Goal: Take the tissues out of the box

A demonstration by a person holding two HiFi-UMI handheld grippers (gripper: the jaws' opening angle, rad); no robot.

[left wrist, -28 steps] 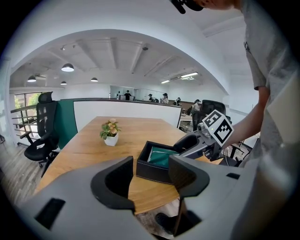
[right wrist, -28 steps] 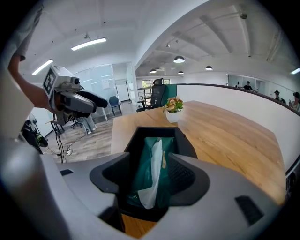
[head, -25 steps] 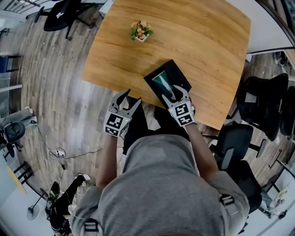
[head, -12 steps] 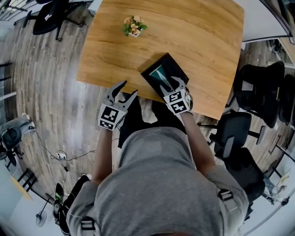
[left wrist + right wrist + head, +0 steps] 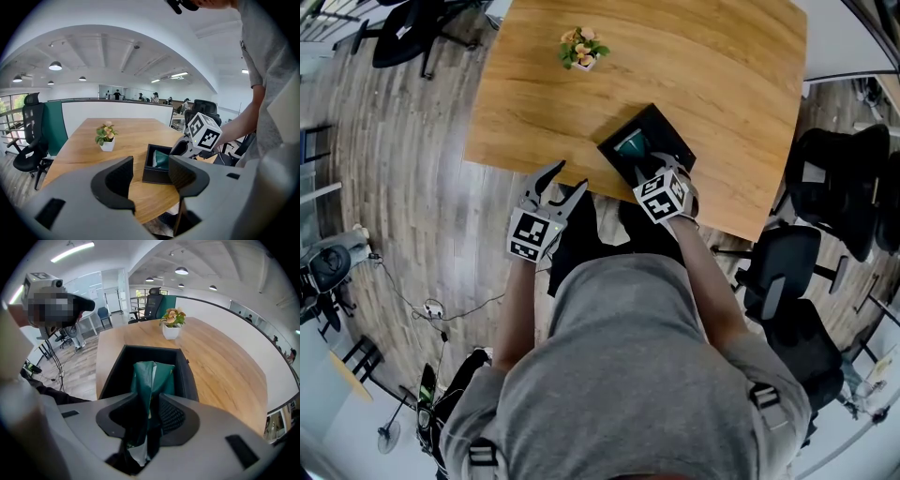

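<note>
One soft green tissue pack [image 5: 152,373] stands in the box [image 5: 185,376]; my right claw [image 5: 149,401] is closing, pinching its crumpled top (light, probably tears easily).

Overhead plus two low; shared box [image 5: 666,134]

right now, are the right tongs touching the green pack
Touching: the right gripper view shows the right tongs, closing, pinching the pack from both sides.
</note>
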